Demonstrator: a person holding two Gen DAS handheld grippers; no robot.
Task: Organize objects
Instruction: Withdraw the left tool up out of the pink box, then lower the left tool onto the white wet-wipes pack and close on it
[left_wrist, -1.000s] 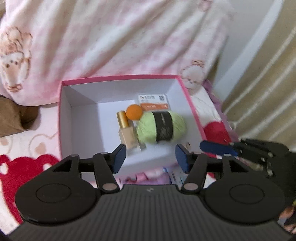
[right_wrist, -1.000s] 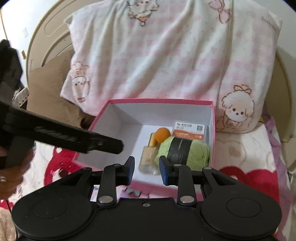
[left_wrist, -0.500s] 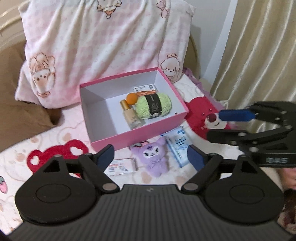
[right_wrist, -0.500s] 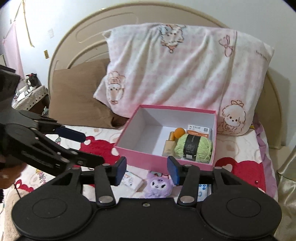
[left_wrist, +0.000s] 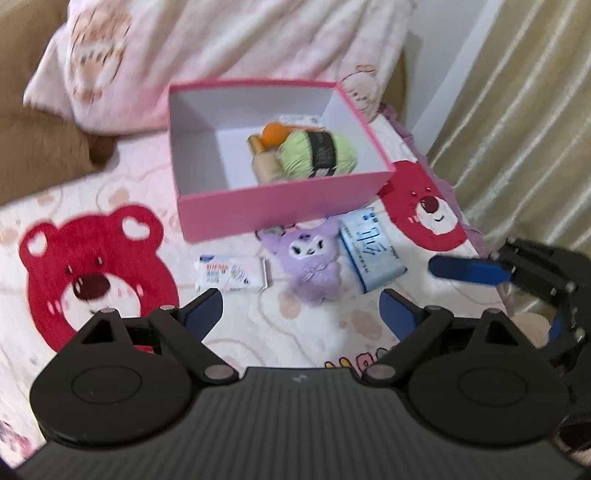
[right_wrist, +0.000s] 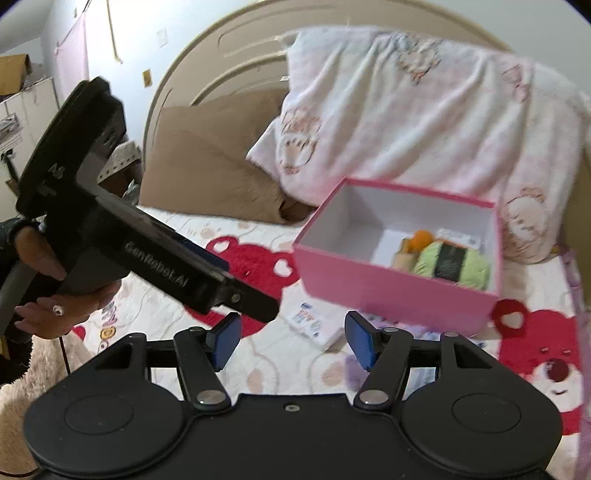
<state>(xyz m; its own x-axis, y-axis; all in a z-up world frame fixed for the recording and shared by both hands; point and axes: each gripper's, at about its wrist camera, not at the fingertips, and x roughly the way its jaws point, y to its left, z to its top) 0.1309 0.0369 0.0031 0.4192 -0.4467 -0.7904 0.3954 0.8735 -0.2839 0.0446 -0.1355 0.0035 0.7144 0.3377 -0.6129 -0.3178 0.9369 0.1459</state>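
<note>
Left gripper (left_wrist: 301, 308): jaws spread wide and just been opening, nothing between the blue pads; it hangs over the bedspread, short of the loose items.
Right gripper (right_wrist: 291, 341): jaws about half apart and just been opening, nothing between them; over the bedspread in front of the box.
Pink box (left_wrist: 280, 210): open-topped, white inside, on the bedspread (left_wrist: 110, 177) near the bed's head, just before the pink-and-white pillow (left_wrist: 229, 48).
In the box: green yarn ball (left_wrist: 314, 153) with a black band, orange ball (left_wrist: 275, 133), beige bottle (left_wrist: 264, 166) with a gold cap, and a white card (left_wrist: 297, 119), all crowded toward the box's right wall.
Outside the box, close to its front wall: white tissue packet (left_wrist: 227, 275), purple plush toy (left_wrist: 312, 264), blue-and-white packet (left_wrist: 371, 253), in a row.
Person's hand (right_wrist: 48, 280): grips the left tool's handle, seen from the right wrist.
</note>
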